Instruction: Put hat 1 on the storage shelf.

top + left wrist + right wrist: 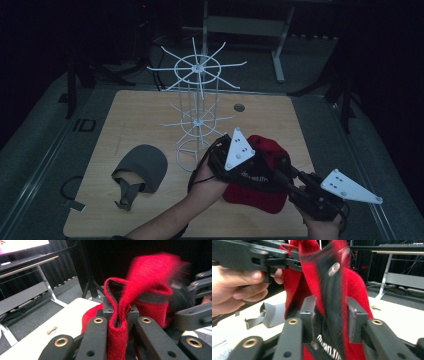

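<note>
Red cap (262,175), soft fabric, held up just above the table (150,115) at about 4 o'clock from the white wire rack (197,107), near the front right corner. Likely light and floppy: crown folding and sagging between the two holds, blurred in both gripper views, so probably swinging a little. Only the brim probably stiff enough to keep shape. Surface fuzzy, not slippery, so a pinch on cloth should keep hold. Nothing fragile here, by the look of it.

Left gripper (235,157) at 11 o'clock of the cap, jaws nearly closed on a doubled fold of the red edge with its dark inner band (117,315). Right gripper (290,187) at 4 o'clock of the cap, jaws closed in on the dark lining strip and red cloth (332,312), with white lettering (328,347) just below; jaws look a bit wider apart than the left ones, cloth thick between them.

Best places to hold, as a judgement: rim or sweatband, where the cloth is doubled and stronger; thin crown cloth would stretch and slip. For hanging on a rack arm, opening should stay spread between the two holds.

Further out: grey cap (142,167) lying flat at 8 o'clock of the rack, strap toward the front edge, well apart from the red one. Small round hole (239,107) in the table at 3 o'clock of the rack.
</note>
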`<state>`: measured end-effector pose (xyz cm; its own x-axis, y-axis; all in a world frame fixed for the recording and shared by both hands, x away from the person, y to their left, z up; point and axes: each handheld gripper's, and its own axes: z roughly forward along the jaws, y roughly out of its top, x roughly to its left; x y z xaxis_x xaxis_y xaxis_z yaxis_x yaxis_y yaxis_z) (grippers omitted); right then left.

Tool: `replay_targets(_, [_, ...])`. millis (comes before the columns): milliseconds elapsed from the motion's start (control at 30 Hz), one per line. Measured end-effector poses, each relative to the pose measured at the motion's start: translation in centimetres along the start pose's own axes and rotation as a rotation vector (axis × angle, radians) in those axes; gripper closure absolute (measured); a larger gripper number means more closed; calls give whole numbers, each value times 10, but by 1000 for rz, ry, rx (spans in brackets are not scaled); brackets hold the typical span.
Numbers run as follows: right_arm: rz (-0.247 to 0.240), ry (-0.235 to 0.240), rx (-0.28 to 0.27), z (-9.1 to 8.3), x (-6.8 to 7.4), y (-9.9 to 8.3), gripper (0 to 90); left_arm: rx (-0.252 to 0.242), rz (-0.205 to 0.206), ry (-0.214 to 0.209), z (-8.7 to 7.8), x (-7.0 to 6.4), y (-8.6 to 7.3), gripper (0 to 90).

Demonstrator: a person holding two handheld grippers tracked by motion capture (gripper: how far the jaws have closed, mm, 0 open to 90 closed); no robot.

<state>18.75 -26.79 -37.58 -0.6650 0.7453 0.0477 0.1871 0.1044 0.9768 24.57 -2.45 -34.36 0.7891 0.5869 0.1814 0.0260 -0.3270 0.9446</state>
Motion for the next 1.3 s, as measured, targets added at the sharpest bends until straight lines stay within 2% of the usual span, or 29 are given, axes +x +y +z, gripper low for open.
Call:
replay_targets(100, [0, 8, -23, -10, -1, 1, 568, -6, 4, -4, -1, 0, -1, 850])
replay_targets(200, [-6, 12, -29, -17, -3, 3, 549, -18, 22, -8, -4, 2, -3, 850])
replay_targets(267, [-8, 8, -35, -21, -5, 5, 550, -20, 21, -7, -6, 6, -5, 849])
replay_targets(333, [-17, 17, -35, -23, -8, 8, 550, -24, 4, -33, -8, 13, -10, 849])
replay_targets(367, [-17, 19, -32, -23, -9, 9, 550, -26, 5, -27, -10, 16, -13, 849])
replay_targets(400, [-15, 25, -35, -23, -10, 11, 550, -34, 0, -55, -11, 19, -15, 849])
replay_targets(467, [-20, 21, -29, -22, -13, 13, 558, -37, 6, -59, -14, 23, -20, 849])
replay_targets(500, [-22, 19, -27, -20, -14, 14, 559, -48, -5, -94, -15, 26, -22, 848])
replay_targets(533, [-21, 22, -22, -19, -16, 15, 560, -41, 0, -102, -17, 27, -23, 848])
replay_targets(600, [-16, 32, -12, -15, -17, 16, 567, -39, 19, -159, -19, 31, -24, 848])
replay_targets(633, [-22, 44, -8, -12, -17, 17, 565, -33, 32, -173, -20, 33, -24, 847])
replay_targets(667, [-25, 54, 0, -10, -16, 17, 565, -35, 38, -218, -21, 35, -24, 847])
replay_targets(700, [-25, 69, 4, -8, -16, 18, 565, -41, 53, -244, -23, 37, -24, 847])
replay_targets(767, [-36, 107, 14, -3, -12, 19, 563, -48, 71, -291, -27, 40, -23, 846])
replay_targets(833, [-46, 134, 26, 1, -10, 19, 558, -60, 90, -317, -30, 43, -23, 846])
replay_targets(867, [-53, 146, 31, 4, -9, 20, 556, -69, 90, -349, -32, 45, -24, 846])
replay_targets(900, [-61, 151, 41, 7, -7, 20, 555, -67, 95, -349, -33, 46, -24, 846])
replay_targets(1067, [-97, 224, 74, 20, -1, 25, 533, -85, 115, -433, -38, 48, -27, 845])
replay_targets(1167, [-119, 259, 81, 25, 3, 27, 512, -79, 130, -453, -38, 44, -28, 845])
replay_targets(1300, [-153, 314, 97, 30, 9, 29, 527, -73, 147, -474, -37, 39, -27, 844])
